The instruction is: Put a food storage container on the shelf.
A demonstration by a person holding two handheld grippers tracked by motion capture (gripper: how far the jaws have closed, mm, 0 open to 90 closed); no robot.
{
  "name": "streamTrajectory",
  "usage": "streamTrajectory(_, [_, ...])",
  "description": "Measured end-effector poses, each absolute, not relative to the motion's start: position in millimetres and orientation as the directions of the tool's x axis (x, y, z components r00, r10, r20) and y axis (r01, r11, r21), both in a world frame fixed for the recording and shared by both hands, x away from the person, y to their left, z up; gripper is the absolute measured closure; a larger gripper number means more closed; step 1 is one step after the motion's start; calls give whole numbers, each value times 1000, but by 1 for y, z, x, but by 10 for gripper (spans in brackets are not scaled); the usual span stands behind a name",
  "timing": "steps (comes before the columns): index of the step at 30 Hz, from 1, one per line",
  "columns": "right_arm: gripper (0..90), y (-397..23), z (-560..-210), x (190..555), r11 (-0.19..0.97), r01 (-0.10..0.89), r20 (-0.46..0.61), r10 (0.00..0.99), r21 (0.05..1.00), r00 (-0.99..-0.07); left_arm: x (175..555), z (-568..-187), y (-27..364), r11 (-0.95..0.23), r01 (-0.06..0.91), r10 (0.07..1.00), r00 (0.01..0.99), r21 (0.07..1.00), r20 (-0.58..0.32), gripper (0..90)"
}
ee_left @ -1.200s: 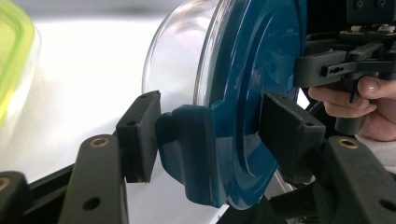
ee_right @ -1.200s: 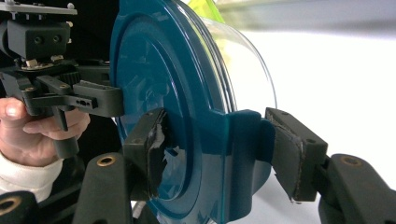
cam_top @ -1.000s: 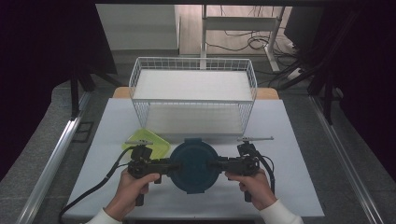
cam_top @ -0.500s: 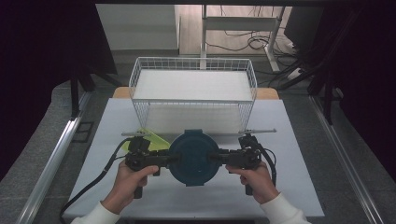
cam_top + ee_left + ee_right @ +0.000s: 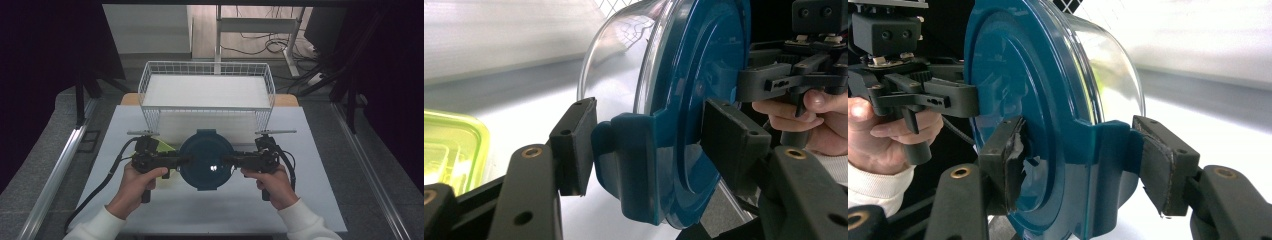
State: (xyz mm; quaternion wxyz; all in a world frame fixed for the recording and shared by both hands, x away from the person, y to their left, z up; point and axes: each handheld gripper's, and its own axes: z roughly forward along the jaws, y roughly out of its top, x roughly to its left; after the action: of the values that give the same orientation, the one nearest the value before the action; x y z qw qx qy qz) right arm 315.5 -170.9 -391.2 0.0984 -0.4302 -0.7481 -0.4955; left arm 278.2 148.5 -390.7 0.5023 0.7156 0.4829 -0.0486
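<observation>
Teal-lidded clear container (image 5: 206, 160), seemingly empty, clamped at opposite latches between both grippers' jaws.

Your lidded container (image 5: 206, 160) sits between your two grippers at the near middle of the counter (image 5: 320, 200). The left gripper (image 5: 176, 161) clamps its left latch, the right gripper (image 5: 233, 161) its right latch. Behind the container, at the counter's far edge, stands the wire basket (image 5: 207, 91). A second container (image 5: 164, 147) lies on the counter under your left gripper, just left of the lidded one.
</observation>
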Motion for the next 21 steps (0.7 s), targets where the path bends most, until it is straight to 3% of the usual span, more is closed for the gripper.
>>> streamTrajectory(21, [400,-167,-357,342,96,706,568,523,702,-635,305,-344,152,-46,683,659,569,729,-492,411])
